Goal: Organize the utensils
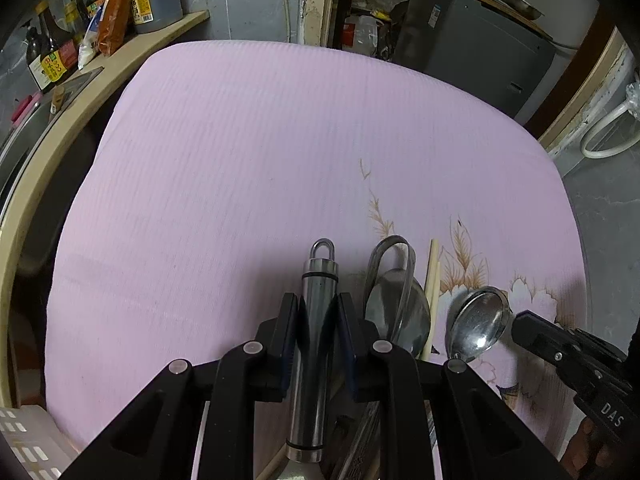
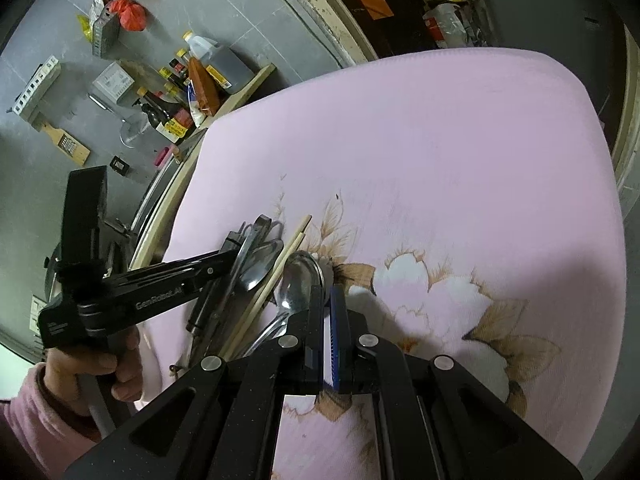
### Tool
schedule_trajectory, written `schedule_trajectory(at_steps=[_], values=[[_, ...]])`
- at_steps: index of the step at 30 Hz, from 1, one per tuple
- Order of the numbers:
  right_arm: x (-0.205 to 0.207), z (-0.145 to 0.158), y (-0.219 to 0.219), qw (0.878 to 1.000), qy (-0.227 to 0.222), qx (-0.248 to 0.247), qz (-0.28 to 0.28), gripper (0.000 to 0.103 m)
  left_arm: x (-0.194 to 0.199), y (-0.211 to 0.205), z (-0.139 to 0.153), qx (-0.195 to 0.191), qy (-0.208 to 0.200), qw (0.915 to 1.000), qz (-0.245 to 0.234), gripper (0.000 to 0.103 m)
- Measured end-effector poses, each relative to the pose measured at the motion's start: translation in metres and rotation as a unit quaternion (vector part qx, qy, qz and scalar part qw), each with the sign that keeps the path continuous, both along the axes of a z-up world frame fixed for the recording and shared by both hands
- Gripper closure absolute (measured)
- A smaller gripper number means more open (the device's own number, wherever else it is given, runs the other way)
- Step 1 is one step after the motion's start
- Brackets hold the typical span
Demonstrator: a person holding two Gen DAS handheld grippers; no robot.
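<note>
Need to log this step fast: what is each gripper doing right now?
Left gripper: shut on the steel cylindrical handle.
Right gripper: shut, nothing visibly held.

Steel cylindrical handle (image 1: 316,344) beside spoons (image 1: 476,328) and chopsticks (image 1: 432,292) (bundled, parallel)

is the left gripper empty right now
No, the left gripper is clamped on a steel cylindrical handle with a hanging loop at its far end, its pads pressing on both sides.
</note>
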State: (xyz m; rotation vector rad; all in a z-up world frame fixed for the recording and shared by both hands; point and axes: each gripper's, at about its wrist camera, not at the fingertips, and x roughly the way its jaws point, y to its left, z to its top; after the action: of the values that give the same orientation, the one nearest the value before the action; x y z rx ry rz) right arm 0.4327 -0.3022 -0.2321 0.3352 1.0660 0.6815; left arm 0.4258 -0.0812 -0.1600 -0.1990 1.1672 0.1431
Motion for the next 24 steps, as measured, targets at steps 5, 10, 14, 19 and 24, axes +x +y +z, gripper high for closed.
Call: schedule_trajectory(at_steps=[5, 10, 14, 19, 24], values=[[0.005, -0.005, 0.005, 1.0, 0.005, -0.007, 0.007, 0.1, 0.0, -0.001, 0.0, 0.005, -0.001, 1.0, -0.002, 0.084], [0.011, -0.012, 0.01, 1.0, 0.008, -0.007, 0.014, 0.1, 0.0, -0.001, 0.001, 0.003, -0.002, 1.0, -0.003, 0.084], [0.016, -0.017, 0.013, 0.999, 0.015, 0.01, 0.028, 0.1, 0.0, -0.002, 0.0, 0.004, -0.002, 1.0, -0.004, 0.084], [0.02, -0.02, 0.018, 0.999, 0.02, 0.02, 0.04, 0.1, 0.001, 0.001, 0.001, -0.001, -0.003, 1.0, -0.002, 0.084], [0.026, -0.019, 0.026, 0.998, 0.012, 0.018, 0.061, 0.097, 0.001, 0.001, 0.0, -0.002, -0.003, 1.0, -0.003, 0.084]])
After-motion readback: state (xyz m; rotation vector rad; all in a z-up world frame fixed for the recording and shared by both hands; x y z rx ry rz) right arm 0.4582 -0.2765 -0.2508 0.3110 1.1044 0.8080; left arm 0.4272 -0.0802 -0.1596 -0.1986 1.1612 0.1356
